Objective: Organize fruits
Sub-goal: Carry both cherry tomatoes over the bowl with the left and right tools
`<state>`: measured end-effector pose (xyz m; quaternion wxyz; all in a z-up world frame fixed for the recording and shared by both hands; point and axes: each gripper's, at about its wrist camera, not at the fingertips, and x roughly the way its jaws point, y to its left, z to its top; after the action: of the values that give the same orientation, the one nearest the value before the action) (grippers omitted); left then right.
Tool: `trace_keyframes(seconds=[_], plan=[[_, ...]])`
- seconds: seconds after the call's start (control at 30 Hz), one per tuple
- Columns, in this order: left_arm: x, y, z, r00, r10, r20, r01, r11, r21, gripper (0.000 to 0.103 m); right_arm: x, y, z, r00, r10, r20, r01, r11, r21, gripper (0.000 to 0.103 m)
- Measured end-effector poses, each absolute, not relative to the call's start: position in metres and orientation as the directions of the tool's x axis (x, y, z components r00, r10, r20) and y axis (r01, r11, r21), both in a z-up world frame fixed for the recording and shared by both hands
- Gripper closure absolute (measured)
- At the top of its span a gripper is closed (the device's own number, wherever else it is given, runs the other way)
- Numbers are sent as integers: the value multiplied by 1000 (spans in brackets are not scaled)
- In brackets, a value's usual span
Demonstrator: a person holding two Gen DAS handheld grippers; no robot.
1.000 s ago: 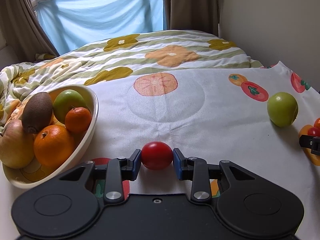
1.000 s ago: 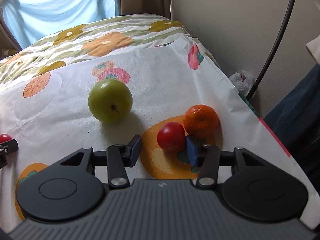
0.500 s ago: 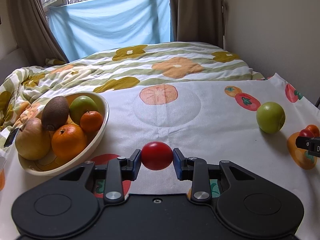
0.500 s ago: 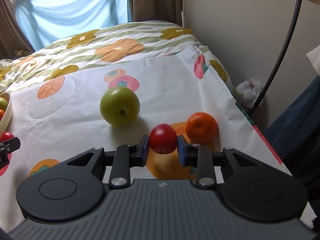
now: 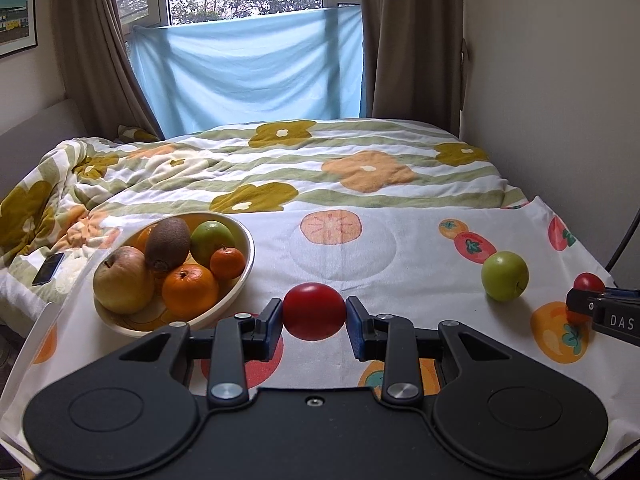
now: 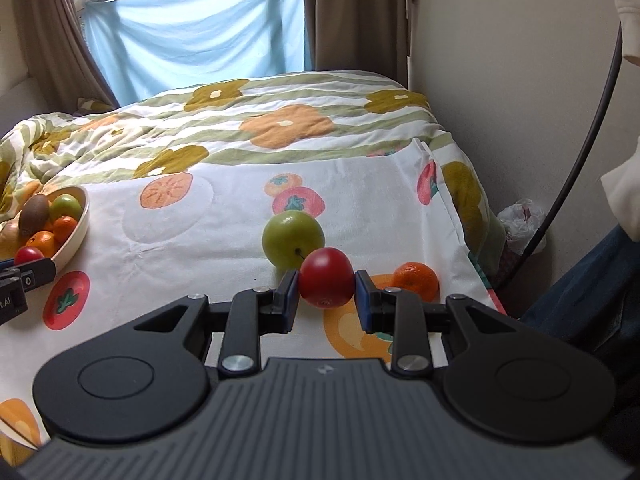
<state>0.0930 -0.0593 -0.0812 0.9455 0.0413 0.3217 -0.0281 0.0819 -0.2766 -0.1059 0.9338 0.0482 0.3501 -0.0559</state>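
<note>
My left gripper (image 5: 314, 316) is shut on a red tomato (image 5: 314, 311), held above the fruit-print cloth just right of the cream bowl (image 5: 240, 288). The bowl holds a kiwi (image 5: 167, 243), an orange (image 5: 190, 291), a mandarin (image 5: 227, 263), a green apple (image 5: 211, 237) and a pale apple (image 5: 123, 280). My right gripper (image 6: 327, 286) is shut on a second red tomato (image 6: 327, 277), lifted off the cloth. Behind it lie a green apple (image 6: 290, 236) and a mandarin (image 6: 416, 280). The left view shows that green apple (image 5: 505, 276) and the right gripper's tip (image 5: 600, 312) at the far right.
A flowered quilt (image 5: 280, 168) covers the bed behind the cloth. A phone (image 5: 48, 268) lies on it at the left. The wall (image 6: 500, 80) and a black cable (image 6: 588, 148) run along the right side, with a plastic bag (image 6: 522, 224) on the floor.
Both grippers have risen with their tomatoes. The right jaws closed on their tomato, which stood loose on the cloth beside the mandarin a second ago.
</note>
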Motion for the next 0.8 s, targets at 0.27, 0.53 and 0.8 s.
trace_keyframes(seconds=[0.27, 0.53, 0.8], plan=[[73, -37, -51, 811, 12, -585, 21, 999, 49, 66, 76, -253, -77, 766, 15, -643, 26, 998, 54, 59], [74, 11, -35, 807, 74, -586, -41, 997, 69, 66, 94, -204, -56, 765, 119, -633, -71, 992, 101, 59], [98, 72, -24, 795, 86, -601, -53, 996, 73, 66, 130, -134, -40, 768, 171, -618, -141, 985, 97, 59]])
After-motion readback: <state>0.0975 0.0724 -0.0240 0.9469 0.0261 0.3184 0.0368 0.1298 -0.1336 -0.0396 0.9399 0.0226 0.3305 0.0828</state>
